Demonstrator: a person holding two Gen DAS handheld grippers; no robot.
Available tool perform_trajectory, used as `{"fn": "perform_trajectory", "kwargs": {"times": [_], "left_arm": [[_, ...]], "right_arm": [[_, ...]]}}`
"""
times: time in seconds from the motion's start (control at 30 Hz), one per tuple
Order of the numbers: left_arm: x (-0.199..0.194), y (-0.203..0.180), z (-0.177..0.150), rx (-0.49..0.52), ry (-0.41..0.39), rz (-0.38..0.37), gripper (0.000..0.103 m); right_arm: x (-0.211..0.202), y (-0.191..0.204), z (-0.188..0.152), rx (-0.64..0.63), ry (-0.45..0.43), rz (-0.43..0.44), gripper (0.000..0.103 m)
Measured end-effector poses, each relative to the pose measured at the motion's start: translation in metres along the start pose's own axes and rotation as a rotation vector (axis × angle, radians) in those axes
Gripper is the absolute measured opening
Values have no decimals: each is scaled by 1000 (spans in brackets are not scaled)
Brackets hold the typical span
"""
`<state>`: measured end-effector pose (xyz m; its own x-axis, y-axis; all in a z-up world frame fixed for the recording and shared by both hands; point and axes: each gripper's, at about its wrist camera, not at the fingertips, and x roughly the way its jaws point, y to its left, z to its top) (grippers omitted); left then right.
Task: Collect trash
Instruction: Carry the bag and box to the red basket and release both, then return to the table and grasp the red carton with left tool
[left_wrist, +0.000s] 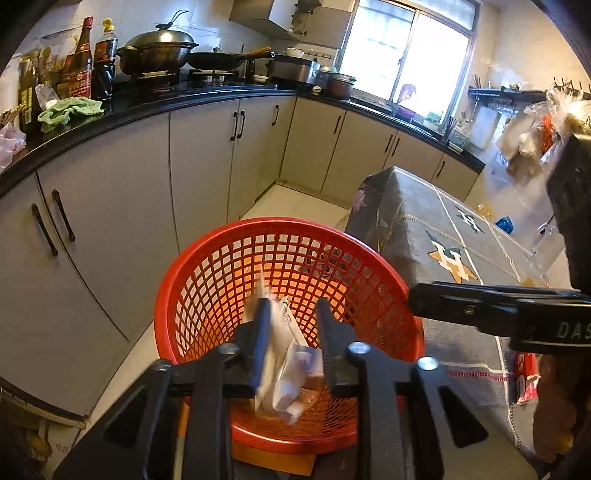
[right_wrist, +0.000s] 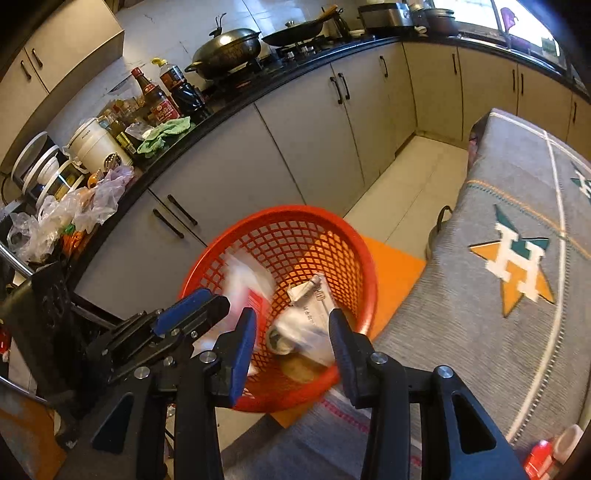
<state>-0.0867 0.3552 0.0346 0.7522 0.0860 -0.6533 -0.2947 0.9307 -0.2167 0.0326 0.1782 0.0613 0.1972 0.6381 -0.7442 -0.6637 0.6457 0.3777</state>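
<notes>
Left wrist | left hand-held gripper (left_wrist: 291, 321) parted | wrapper (left_wrist: 284, 365) loose between fingers, over red basket (left_wrist: 207, 280)

The left gripper (left_wrist: 291, 325) is a black frame with two flat black fingers (left_wrist: 261, 339) and round silver screws at the joints. The right gripper (right_wrist: 293, 334) has the same black frame and silver screws, with blue pads (right_wrist: 243, 350) on its fingers. White letters "DAS" are printed on its black body.
</notes>
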Motion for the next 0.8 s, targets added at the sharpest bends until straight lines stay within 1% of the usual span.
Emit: {"fn": "perform_trajectory", "kwargs": {"times": [0.03,0.07,0.13,0.2,0.23,0.33,0.4,0.43,0.47,0.5,0.53,0.6,0.7,0.8], "left_arm": [[-2,0,0,-5,-11,7,41],[-4,-2,1,-5,-19,10,43],[-9,-7,2,-1,-28,20,44],[-15,-14,2,3,-31,20,44],[-20,-22,1,14,-36,17,44],[-31,-46,-3,60,-49,22,45],[-38,-64,-8,99,-55,9,46],[-42,-75,-11,112,-56,-6,48],[-44,-83,-13,120,-50,-19,50],[-46,-93,-16,128,-40,-36,58],[-47,-106,-20,141,-26,-62,63],[-46,-123,-27,166,-2,-92,63],[-37,-152,-36,201,63,-143,64],[-26,-184,-44,245,116,-184,64]], "right_arm": [[-7,-1,-2,-1,-14,3,44],[-12,-1,-2,-6,-22,-1,44],[-31,-1,-10,-29,-58,-29,44],[-47,-2,-18,-45,-88,-59,50],[-55,-4,-25,-44,-103,-84,52],[-81,-13,-44,-47,-143,-88,52],[-98,-23,-57,-37,-162,-102,52],[-107,-29,-63,-25,-172,-92,52],[-117,-37,-69,-10,-179,-80,52],[-129,-47,-76,8,-188,-75,52],[-137,-54,-81,16,-193,-79,52],[-157,-75,-93,32,-207,-108,52],[-181,-114,-108,90,-220,-164,52],[-191,-151,-120,168,-211,-161,52]]}}
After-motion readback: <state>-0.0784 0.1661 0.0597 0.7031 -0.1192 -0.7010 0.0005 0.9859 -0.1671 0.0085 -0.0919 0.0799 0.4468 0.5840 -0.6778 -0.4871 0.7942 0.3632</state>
